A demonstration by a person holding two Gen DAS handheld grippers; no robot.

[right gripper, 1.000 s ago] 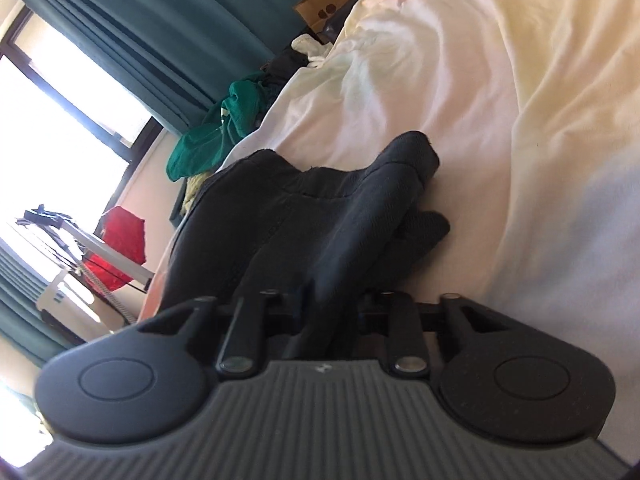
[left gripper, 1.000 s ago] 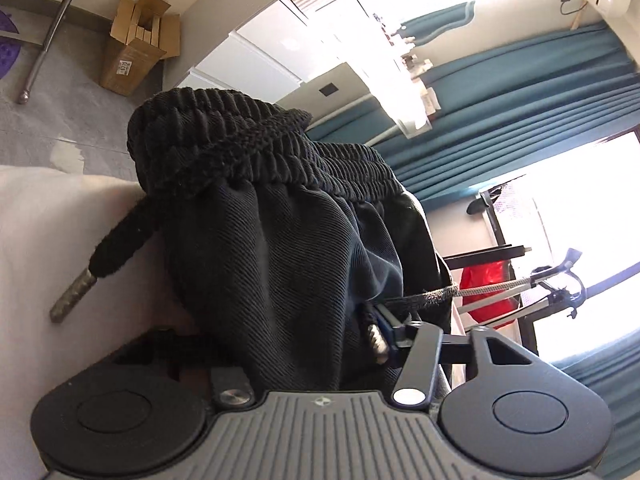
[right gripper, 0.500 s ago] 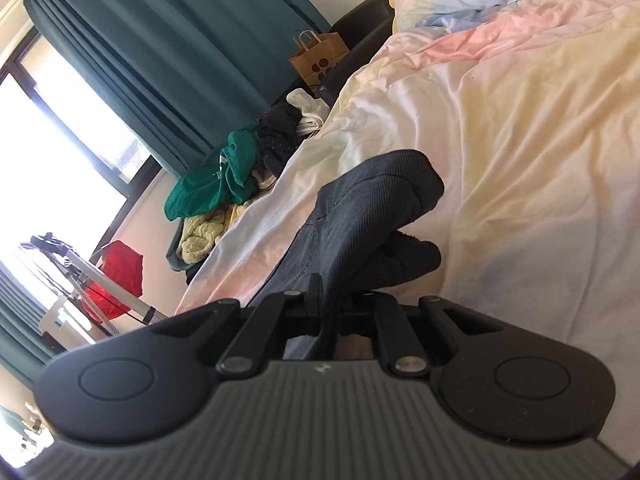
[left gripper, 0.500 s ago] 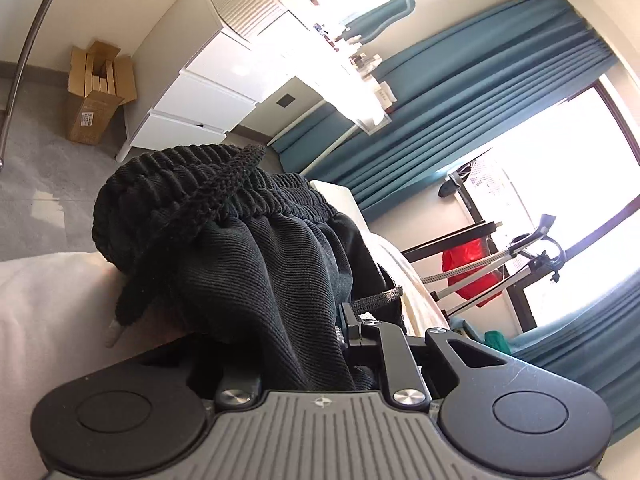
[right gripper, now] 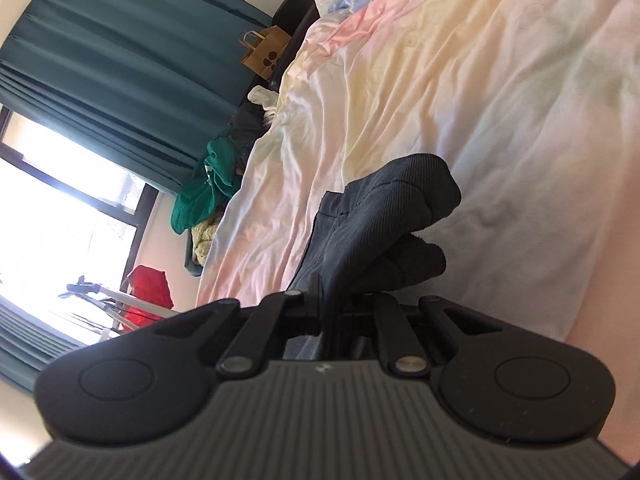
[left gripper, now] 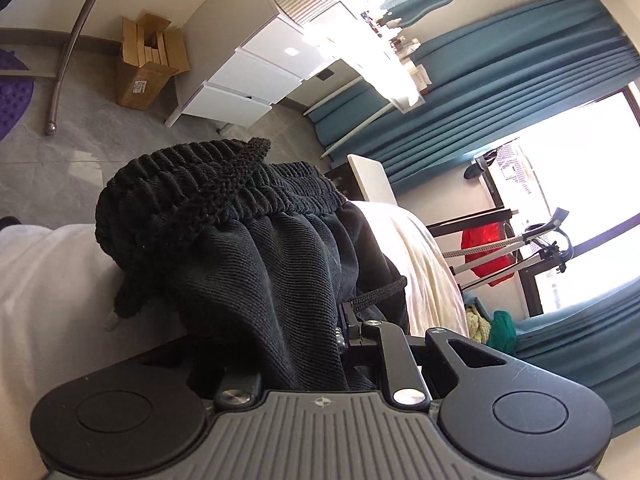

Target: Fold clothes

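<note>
Item: black trousers (left gripper: 260, 280) above bed (right gripper: 500, 100) | left hand-held gripper (left gripper: 300, 356) clamps waistband side | right hand-held gripper (right gripper: 332, 312) pinches leg fabric | Handling: soft, limp, light; grip hems, waistband.

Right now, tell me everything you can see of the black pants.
The black pants look like ribbed, corduroy-like fabric with a thick gathered elastic waistband and a braided drawcord. The left gripper is clamped on the bunched waist end, which droops over the pale bedsheet. The right gripper pinches a folded leg end, doubled over itself and lifted just above the pastel bedding.
</note>
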